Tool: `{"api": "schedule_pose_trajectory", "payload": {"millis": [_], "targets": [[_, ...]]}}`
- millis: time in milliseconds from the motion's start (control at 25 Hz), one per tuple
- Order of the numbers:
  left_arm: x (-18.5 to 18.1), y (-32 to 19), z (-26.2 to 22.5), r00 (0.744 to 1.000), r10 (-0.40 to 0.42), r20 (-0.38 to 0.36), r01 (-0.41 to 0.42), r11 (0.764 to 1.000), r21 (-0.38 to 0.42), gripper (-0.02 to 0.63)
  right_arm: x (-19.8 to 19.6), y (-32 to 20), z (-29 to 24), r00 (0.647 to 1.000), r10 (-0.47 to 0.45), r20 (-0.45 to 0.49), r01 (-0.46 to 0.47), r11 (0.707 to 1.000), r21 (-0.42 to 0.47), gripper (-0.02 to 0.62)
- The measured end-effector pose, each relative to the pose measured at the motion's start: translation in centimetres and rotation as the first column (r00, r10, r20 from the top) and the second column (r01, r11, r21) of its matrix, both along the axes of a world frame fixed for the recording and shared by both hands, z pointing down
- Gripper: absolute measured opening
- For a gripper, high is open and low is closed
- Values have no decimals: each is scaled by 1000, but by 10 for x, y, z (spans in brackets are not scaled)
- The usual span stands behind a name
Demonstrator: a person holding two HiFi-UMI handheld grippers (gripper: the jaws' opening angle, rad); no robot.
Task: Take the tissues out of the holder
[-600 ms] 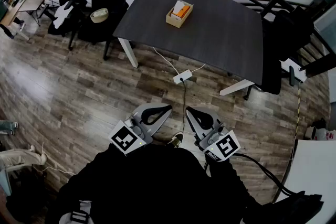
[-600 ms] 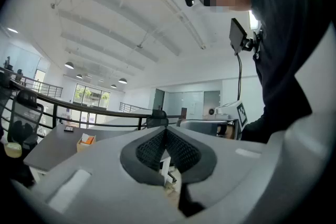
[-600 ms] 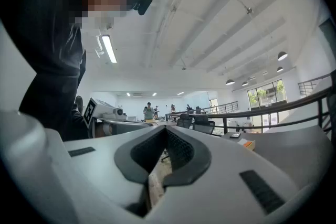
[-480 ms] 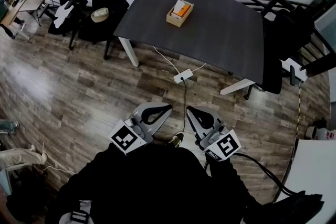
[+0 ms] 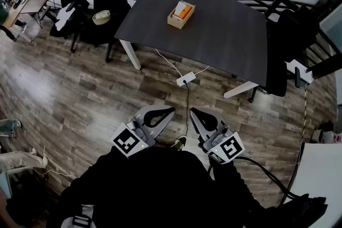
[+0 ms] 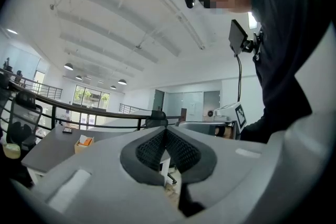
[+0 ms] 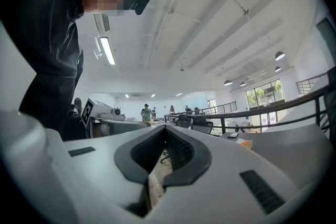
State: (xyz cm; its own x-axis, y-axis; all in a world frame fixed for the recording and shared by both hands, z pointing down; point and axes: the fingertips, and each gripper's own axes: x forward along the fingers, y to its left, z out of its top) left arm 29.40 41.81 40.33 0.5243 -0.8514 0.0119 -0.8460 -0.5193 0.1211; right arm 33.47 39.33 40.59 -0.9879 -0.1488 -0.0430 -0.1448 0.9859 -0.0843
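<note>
Both clenched and empty, left gripper [image 5: 170, 110] and right gripper [image 5: 193, 112], well apart from tissue holder [image 5: 181, 13].

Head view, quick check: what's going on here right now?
A person stands on the wood floor, back from the dark table, holding a left hand-held gripper and a right hand-held gripper close to the body. Both have their jaws shut on nothing. The tissue holder sits on the far part of the table with the tissues in it, well away from both. The task has not begun.
</note>
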Motion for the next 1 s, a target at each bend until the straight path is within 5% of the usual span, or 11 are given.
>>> {"api": "schedule_pose_trajectory", "payload": {"millis": [560,1000], "targets": [[10,-30,6,996,-78,34,78,997,0,6,8,-27,9,997,-72,0,72,997,-4,3],[-97,-105,11,999,-34,25,33,999,25,6,-98,-98,18,999,-37,-38,36,999,-20,3]]}}
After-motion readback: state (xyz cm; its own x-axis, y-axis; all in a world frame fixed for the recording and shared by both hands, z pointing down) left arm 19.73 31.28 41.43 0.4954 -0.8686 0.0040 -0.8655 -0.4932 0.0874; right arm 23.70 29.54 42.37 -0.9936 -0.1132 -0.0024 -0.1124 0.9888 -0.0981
